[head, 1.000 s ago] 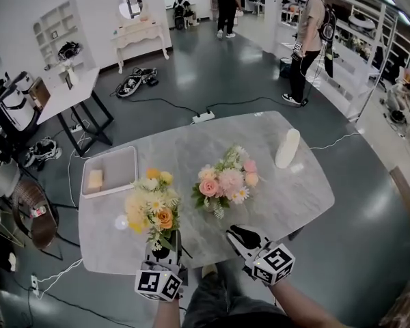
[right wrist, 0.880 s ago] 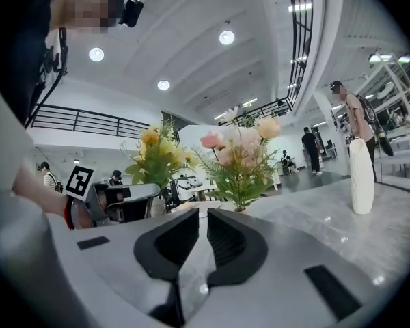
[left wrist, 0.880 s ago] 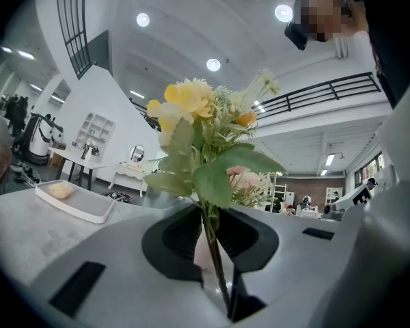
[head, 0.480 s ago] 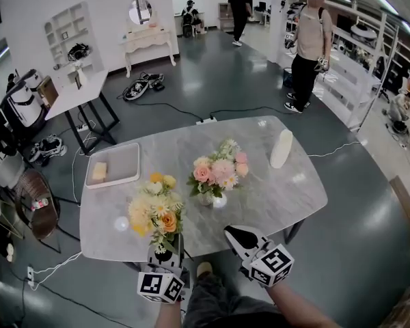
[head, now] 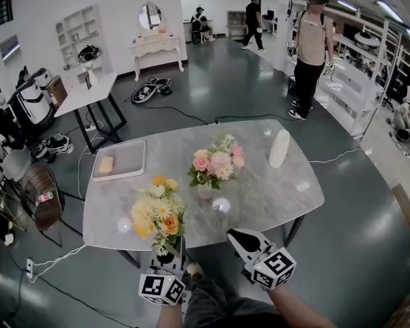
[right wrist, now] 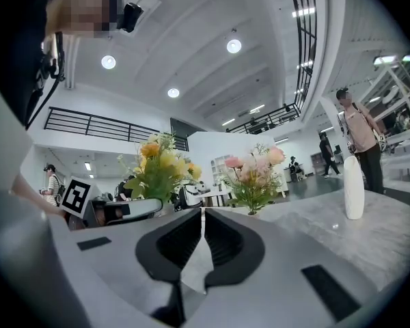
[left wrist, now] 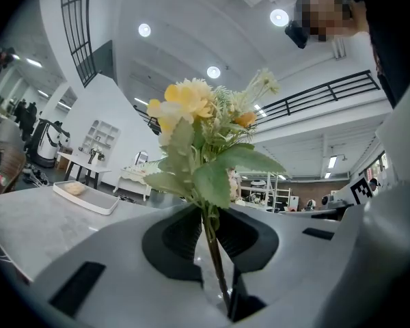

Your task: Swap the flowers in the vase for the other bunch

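In the head view, the left hand-held gripper (head: 168,257), off the worktop's (head: 280,190) near edge, is clamped low on the yellow bunch (head: 157,212). The pink bunch (head: 217,164) stands mid-worktop, seemingly in a small clear vase (head: 205,191). In the left gripper view the jaws pinch thin stems beneath the leaves. I judge the bunch light and soft-headed, best held low on the stems. In the right gripper view, the right hand-held gripper (right wrist: 203,232) is closed on nothing. The marble-look worktop seems slick, so the vase might slide or tip. Beyond it are round ceiling lights (right wrist: 234,45) and a standing person (right wrist: 359,132).
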Motion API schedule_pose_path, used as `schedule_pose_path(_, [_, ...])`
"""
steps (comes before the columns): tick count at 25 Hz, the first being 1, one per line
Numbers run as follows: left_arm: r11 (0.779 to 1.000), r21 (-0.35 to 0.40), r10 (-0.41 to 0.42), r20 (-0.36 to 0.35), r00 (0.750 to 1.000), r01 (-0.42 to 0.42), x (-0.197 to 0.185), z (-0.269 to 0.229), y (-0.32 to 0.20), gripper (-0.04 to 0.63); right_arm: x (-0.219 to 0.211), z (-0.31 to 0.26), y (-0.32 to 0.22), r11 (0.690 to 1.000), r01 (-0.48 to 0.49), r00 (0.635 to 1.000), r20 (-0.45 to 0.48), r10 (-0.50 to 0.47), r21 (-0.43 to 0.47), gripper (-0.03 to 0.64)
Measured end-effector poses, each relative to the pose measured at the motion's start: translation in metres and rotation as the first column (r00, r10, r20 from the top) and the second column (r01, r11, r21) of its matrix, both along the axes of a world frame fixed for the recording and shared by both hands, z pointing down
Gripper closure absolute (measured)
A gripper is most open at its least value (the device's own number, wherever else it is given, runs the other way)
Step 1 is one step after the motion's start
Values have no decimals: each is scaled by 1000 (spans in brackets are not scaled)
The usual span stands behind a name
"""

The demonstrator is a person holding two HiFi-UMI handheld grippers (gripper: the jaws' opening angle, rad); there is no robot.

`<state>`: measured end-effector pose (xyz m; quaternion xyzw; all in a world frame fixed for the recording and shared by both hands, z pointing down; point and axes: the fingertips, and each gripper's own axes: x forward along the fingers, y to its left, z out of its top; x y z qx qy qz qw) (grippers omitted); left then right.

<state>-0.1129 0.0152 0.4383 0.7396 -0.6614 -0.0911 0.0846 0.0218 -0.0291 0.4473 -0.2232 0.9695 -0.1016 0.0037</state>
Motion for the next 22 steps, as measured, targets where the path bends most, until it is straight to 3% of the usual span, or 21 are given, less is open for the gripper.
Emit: schedule_pose_path(22, [999, 4, 48, 44, 998, -49, 42, -15, 53, 535, 39, -10, 43, 1000, -23, 997, 69, 24, -8, 584])
